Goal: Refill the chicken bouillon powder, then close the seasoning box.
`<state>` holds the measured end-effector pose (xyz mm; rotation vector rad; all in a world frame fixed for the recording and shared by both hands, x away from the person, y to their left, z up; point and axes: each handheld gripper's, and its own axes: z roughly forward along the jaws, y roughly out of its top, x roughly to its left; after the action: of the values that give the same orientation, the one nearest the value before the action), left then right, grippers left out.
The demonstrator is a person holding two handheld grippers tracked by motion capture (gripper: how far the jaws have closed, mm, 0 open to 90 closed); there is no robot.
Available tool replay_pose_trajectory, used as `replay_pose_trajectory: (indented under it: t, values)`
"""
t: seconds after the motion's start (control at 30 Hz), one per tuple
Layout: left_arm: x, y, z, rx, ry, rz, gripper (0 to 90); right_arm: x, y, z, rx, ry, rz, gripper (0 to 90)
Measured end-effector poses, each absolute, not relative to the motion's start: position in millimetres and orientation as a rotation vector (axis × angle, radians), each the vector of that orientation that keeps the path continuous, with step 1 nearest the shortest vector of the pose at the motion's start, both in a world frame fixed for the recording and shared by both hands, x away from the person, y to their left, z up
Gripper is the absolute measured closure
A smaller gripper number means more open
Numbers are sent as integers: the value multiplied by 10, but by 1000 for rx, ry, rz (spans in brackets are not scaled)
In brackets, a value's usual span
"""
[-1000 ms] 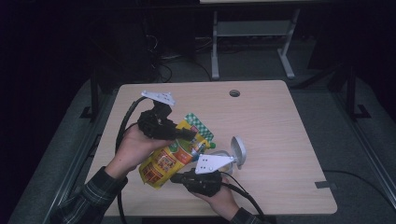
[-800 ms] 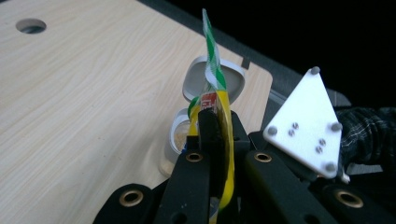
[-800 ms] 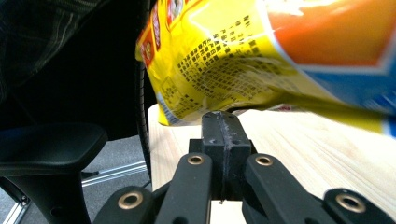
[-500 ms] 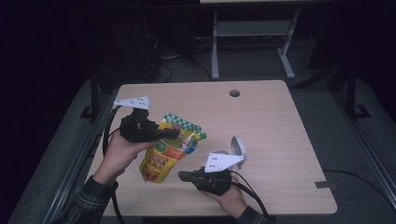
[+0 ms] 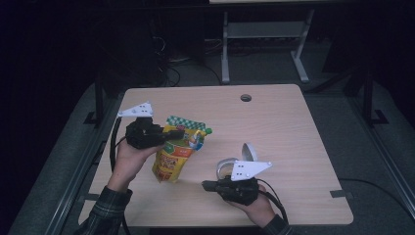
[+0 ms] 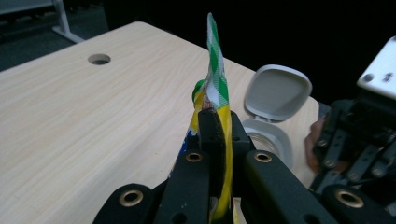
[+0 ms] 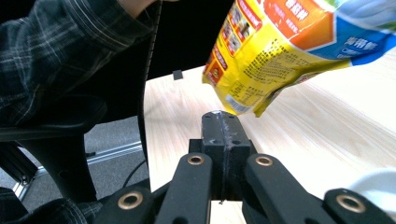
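Where the left gripper (image 5: 169, 135) reaches in from the left side of the desk (image 5: 293, 127), its fingers (image 6: 212, 133) pinch the upper part of a yellow snack pouch (image 5: 173, 156), just below the green-and-white checked top edge. The pouch hangs tilted from that grip over the left half of the desk, its lower end toward the person; whether that end touches the wood cannot be told. In the right gripper view the pouch's bottom corner hangs above and just ahead of that gripper's tips. The right gripper (image 5: 208, 185) sits low near the front edge, pointing left toward the pouch, its fingers (image 7: 219, 135) pressed together with nothing between them. Just behind it on the desk stands a small clear container (image 6: 268, 140) with its grey hinged lid (image 6: 280, 91) flipped open and upright.
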<state>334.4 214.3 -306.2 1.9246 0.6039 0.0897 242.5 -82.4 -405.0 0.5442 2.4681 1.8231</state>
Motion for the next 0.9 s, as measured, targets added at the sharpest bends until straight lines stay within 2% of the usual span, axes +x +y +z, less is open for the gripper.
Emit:
replay_pose_trajectory:
  t: [0.53,0.9]
  values:
    - [3696,2227,-3379,1892,641,184,898,2436,-1172,-4027,596,2467,1781,900]
    - [3756,2305,-3534,1860,660,181,896,2435,-1240,-4029,615,2458,1776,900]
